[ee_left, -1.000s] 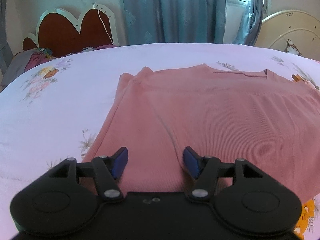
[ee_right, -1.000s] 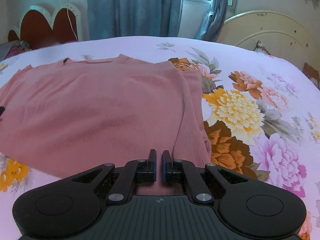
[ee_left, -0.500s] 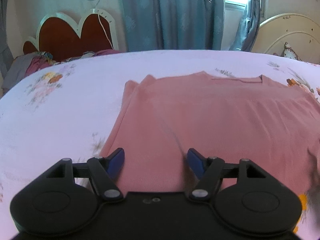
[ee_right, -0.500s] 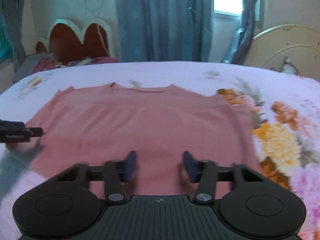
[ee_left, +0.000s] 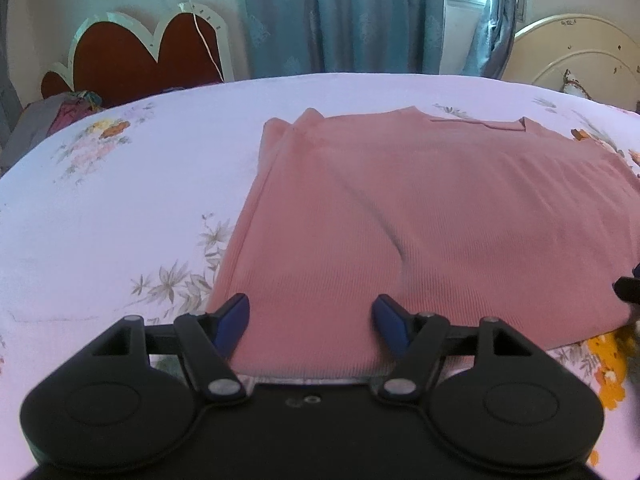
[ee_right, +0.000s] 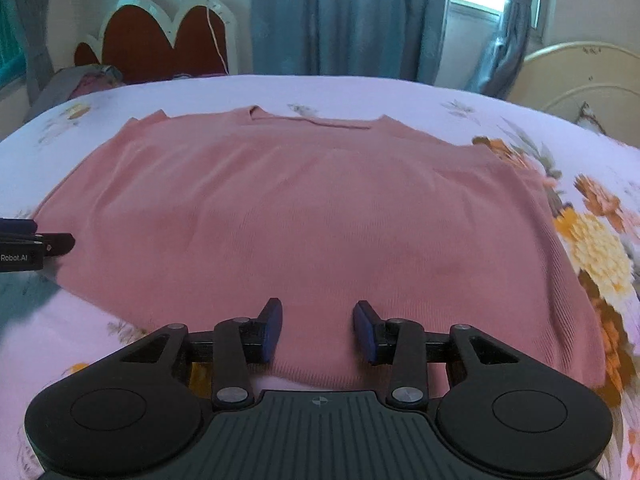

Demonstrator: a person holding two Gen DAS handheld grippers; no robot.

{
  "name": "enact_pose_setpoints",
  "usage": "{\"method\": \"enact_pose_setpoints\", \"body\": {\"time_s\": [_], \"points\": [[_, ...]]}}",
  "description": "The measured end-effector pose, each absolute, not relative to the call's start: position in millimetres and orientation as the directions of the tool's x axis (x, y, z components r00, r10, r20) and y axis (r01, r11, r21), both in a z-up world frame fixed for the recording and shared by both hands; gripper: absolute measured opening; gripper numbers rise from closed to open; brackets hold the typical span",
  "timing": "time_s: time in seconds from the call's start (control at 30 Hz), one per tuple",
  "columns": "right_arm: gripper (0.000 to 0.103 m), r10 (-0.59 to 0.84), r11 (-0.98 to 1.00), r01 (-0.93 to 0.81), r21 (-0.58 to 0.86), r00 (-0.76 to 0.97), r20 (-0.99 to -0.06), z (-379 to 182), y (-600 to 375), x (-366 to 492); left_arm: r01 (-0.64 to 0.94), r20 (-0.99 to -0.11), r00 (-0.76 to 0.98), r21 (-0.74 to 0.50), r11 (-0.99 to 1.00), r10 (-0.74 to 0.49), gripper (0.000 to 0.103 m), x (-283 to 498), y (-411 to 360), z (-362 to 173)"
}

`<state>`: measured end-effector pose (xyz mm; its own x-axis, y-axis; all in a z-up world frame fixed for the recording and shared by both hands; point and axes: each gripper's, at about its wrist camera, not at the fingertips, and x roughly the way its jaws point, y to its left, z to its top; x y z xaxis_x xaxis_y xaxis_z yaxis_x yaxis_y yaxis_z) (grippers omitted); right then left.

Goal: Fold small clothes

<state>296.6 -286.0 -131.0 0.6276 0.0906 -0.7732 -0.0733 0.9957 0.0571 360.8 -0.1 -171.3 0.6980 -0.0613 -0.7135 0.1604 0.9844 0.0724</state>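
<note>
Pink ribbed top (ee_left: 420,216) lies flat on the floral bedsheet (ee_left: 120,208) in the left wrist view, neckline toward the far side, its left edge folded inward. The left gripper (ee_left: 311,320) sits at the near hem with its blue pads spread wide, grasping nothing. A heart-shaped headboard (ee_left: 136,56) and blue curtains (ee_left: 344,16) stand behind the bed.

From the right wrist view, the top (ee_right: 304,216) spreads across the sheet (ee_right: 360,92). The right gripper (ee_right: 318,330) hovers over the near hem, jaws parted and empty. The left gripper's tip (ee_right: 36,242) shows beside the garment's left edge.
</note>
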Motion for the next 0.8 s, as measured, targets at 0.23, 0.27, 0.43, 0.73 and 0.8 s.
{"method": "enact_pose_setpoints", "body": {"time_s": [0.23, 0.27, 0.43, 0.73, 0.8], "points": [[0.039, 0.128, 0.989, -0.018, 0.150, 0.623, -0.771, -115.6, -292.8, 291.1, 0.148, -0.747, 0.653, -0.041, 0.988, -0.129, 0.067, 351.2, 13.7, -155.0], [0.039, 0.141, 0.984, -0.007, 0.177, 0.636, -0.759, -110.1, -293.1, 290.4, 0.143, -0.751, 0.644, -0.070, 0.987, -0.147, 0.067, 349.9, 16.7, -152.5], [0.039, 0.166, 0.974, 0.002, 0.225, 0.672, -0.722, -88.8, -283.8, 296.4, 0.077, -0.787, 0.580, -0.206, 0.976, -0.212, 0.069, 348.0, 32.9, -151.5], [0.039, 0.181, 0.974, -0.022, 0.224, 0.669, -0.721, -74.6, -266.5, 304.6, -0.045, -0.780, 0.503, -0.455, 0.890, -0.373, 0.069, 345.2, 55.8, -166.5], [0.039, 0.178, 0.976, -0.027, 0.216, 0.674, -0.717, -71.4, -264.3, 309.2, -0.069, -0.758, 0.510, -0.507, 0.859, -0.406, 0.071, 348.8, 58.9, -172.3]]}}
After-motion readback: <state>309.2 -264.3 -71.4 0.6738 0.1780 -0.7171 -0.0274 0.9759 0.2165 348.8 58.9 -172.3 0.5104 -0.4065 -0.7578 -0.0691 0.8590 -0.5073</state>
